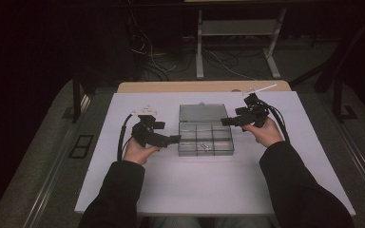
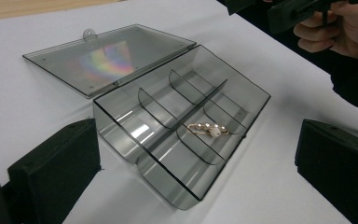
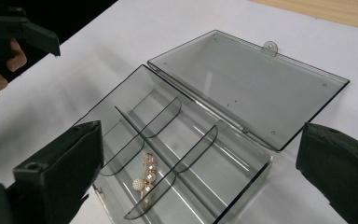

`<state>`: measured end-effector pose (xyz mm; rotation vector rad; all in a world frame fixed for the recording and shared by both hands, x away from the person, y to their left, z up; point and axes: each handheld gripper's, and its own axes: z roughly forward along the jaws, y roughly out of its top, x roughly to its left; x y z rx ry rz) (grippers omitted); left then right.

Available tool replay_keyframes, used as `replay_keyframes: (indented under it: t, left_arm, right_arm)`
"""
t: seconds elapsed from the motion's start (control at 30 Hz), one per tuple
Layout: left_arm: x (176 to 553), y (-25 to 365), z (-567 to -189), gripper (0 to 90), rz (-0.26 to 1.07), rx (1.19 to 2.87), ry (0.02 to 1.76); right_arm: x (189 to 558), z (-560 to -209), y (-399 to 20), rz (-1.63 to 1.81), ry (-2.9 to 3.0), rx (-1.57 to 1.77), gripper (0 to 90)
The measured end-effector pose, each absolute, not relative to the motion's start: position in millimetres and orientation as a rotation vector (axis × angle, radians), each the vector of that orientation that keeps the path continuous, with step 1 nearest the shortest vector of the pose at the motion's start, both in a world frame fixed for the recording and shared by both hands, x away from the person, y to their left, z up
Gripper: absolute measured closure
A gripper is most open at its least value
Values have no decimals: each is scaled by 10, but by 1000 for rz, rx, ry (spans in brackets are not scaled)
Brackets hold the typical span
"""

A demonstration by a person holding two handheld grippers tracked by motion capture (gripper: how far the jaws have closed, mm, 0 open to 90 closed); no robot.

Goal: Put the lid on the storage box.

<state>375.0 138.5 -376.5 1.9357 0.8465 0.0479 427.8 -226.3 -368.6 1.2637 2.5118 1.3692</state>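
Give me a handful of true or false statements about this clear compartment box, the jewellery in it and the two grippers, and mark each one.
1. The lid of the clear grey plastic compartment box is shut. False: it lies folded back, flat on the white table.
2. A gold pin with white pearls lies in one compartment. True.
3. Every compartment holds jewellery. False: the other compartments that can be seen look bare.
4. The right gripper has its jaws wide apart and grips nothing. True.
5. The left gripper is clamped on the box wall. False: its jaws stand apart, on either side of the box in its own view, touching nothing.
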Motion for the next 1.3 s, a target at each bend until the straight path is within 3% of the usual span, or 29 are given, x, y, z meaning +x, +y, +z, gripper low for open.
replay_keyframes:
  t: [0.73,1.3]
  left_arm:
    - [4279,1293,-3666,0,53,1960,899]
    - [4654,1166,-3897,0,17,1833,1005]
  right_arm:
    - [4533,-3657,-2243,1347,2464,1278,5]
    - [4661,-3784,-2271,1355,2407,1308,5]
